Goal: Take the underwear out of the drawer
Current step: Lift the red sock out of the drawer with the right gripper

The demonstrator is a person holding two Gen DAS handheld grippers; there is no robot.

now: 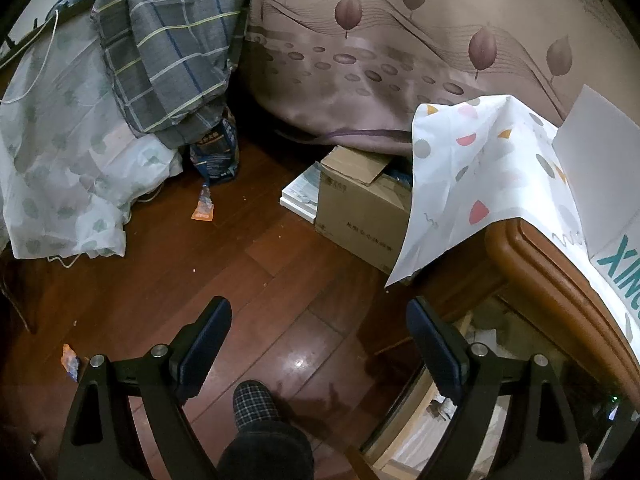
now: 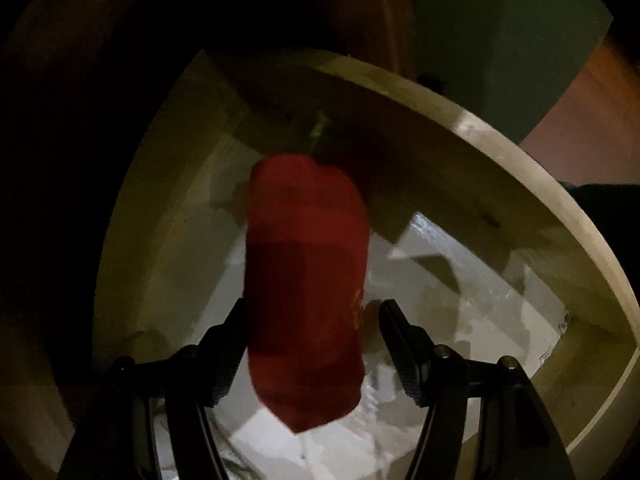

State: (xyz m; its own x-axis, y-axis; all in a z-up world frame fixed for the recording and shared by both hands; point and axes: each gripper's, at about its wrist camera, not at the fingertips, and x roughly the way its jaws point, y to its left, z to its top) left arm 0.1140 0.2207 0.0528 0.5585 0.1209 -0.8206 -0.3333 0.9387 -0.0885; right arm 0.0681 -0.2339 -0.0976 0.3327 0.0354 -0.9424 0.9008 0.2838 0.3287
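The red underwear (image 2: 306,280), lying rolled in the drawer (image 2: 520,184) toward twelve o'clock between the spread fingers of the right gripper (image 2: 308,360), is looking soft and light, best pinched mid-roll, while the left gripper (image 1: 318,344) is hanging wide apart over the floor (image 1: 260,280).

A lived-in home bedroom – a leaf-patterned bedspread (image 1: 380,60) draping the bed; plaid bedding (image 1: 168,48) heaped up; dark wooden floor (image 1: 248,280); a cardboard box (image 1: 360,208) beside it.
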